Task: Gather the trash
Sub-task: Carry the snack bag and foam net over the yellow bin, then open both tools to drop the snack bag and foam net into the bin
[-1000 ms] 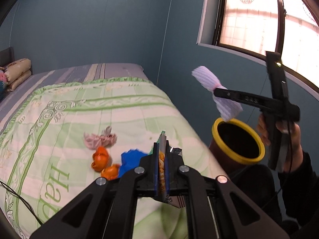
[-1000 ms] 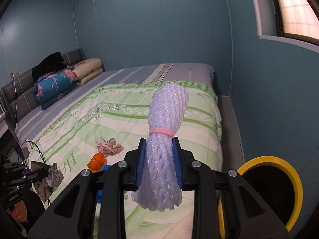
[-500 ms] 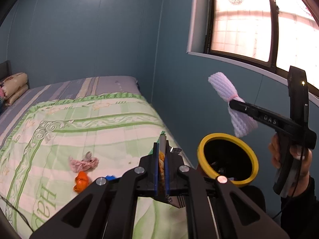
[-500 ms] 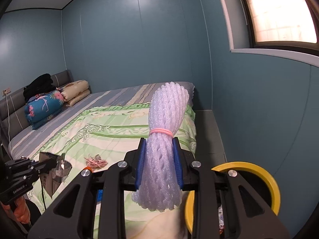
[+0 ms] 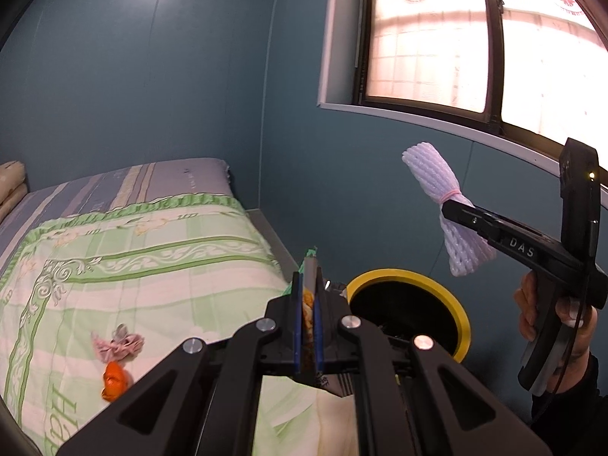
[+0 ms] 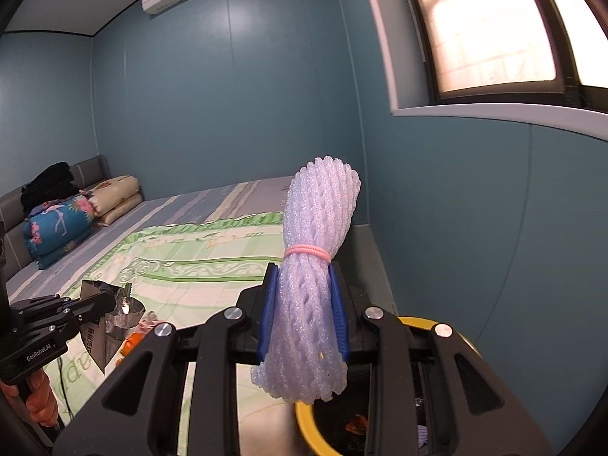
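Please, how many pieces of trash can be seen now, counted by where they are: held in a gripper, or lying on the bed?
Held in a gripper: 2 (foam net in the right gripper, snack wrapper in the left gripper)
Lying on the bed: 2 (pink scrap, orange scrap)
Total: 4

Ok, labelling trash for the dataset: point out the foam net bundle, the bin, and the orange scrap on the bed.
foam net bundle (image 6: 321, 250), right wrist view, middle by the pink band.
bin (image 5: 448, 290), left wrist view, yellow rim.
orange scrap (image 5: 115, 378), left wrist view, centre.
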Available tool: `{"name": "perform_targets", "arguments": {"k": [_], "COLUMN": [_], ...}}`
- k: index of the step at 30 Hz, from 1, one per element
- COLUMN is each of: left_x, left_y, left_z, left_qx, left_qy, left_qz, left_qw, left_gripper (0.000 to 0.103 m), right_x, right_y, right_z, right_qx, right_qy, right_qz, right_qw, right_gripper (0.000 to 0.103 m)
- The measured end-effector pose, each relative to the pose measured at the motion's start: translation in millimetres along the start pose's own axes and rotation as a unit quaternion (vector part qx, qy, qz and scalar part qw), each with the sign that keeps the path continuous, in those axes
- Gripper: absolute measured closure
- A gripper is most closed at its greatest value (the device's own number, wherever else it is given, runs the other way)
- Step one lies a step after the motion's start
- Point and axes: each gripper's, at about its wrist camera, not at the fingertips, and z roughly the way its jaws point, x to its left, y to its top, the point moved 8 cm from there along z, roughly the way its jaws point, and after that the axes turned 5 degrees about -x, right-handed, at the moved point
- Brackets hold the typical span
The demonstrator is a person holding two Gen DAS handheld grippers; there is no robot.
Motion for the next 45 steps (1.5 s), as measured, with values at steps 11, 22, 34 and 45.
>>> {"name": "perform_targets", "arguments": {"k": [11, 22, 34, 45], "left_x": [-44.5, -82.2, -112.0, -125.5], "left_y": [4.7, -8.5, -42.3, -77.1], "left_z": [41.1, 88.4, 143.9, 180.0], "left_qx": [0.012, 0.042, 0.098, 0.154], "left_qy": [-0.032, -0.063, -0.094, -0.105], "left_qz": [0.022, 0.039, 0.019, 0.007], "left_qw": [0.9992, 0.9963, 0.9905, 0.9826], "left_gripper": [0.098, 0.098, 0.098, 0.098], "right_x": [-49.5, -92.4, -133.2, -157.0], "right_y": [-14.3, -39.7, -71.8, -103.4], "right_z": [1.8, 6.4, 25.7, 40.2], "right_qx": [0.008, 0.028, 0.074, 0.114], "right_qy": [-0.041, -0.074, -0.095, -0.104], "right_qz": [0.023, 0.046, 0.079, 0.112], "right_qw": [0.999, 0.996, 0.99, 0.982], "right_gripper": [0.078, 0.078, 0.078, 0.077]}}
